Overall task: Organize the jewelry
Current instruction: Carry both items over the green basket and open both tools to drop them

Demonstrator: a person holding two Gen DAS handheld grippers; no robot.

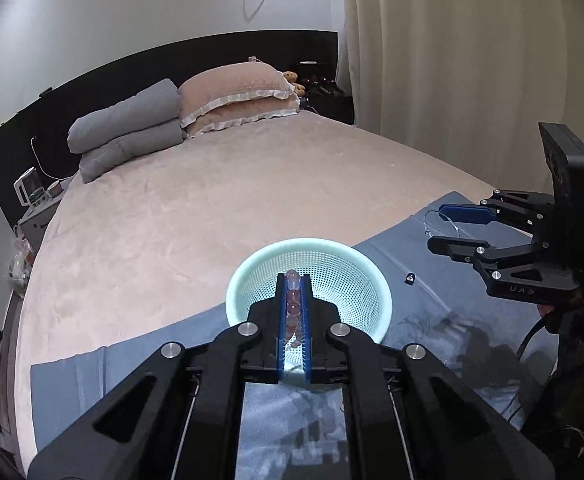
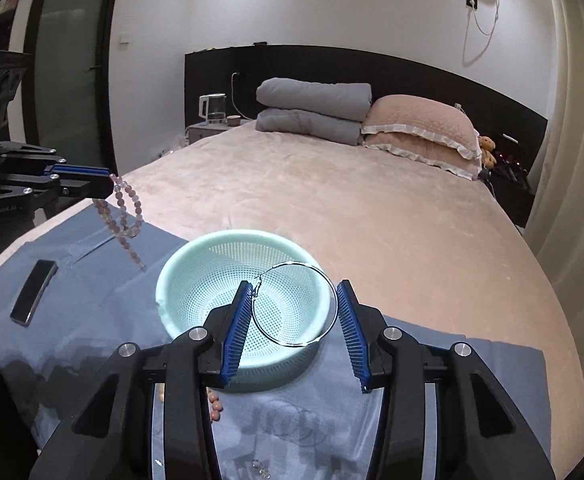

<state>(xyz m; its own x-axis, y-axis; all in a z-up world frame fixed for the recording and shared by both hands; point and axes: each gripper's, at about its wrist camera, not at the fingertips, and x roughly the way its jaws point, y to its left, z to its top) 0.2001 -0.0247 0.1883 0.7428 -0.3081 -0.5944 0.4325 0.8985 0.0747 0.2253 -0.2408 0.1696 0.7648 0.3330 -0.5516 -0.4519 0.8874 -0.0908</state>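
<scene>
A mint perforated basket [image 1: 356,276] [image 2: 180,276] stands on a blue cloth on the bed. My left gripper [image 1: 294,280] [image 2: 108,182] is shut on a pink bead bracelet [image 1: 292,292] [image 2: 126,216], which dangles over the cloth left of the basket. My right gripper [image 2: 294,300] [image 1: 432,226] is open above the basket. A large silver hoop earring [image 2: 296,304] [image 1: 444,222] sits between its fingers, its clasp touching the left pad [image 2: 238,328].
A blue cloth [image 2: 92,300] covers the near bed. A dark flat case [image 2: 34,298] lies left on it. A small dark item [image 1: 410,279] lies right of the basket. Orange beads [image 2: 215,408] and a small silver piece [image 2: 262,468] lie near me.
</scene>
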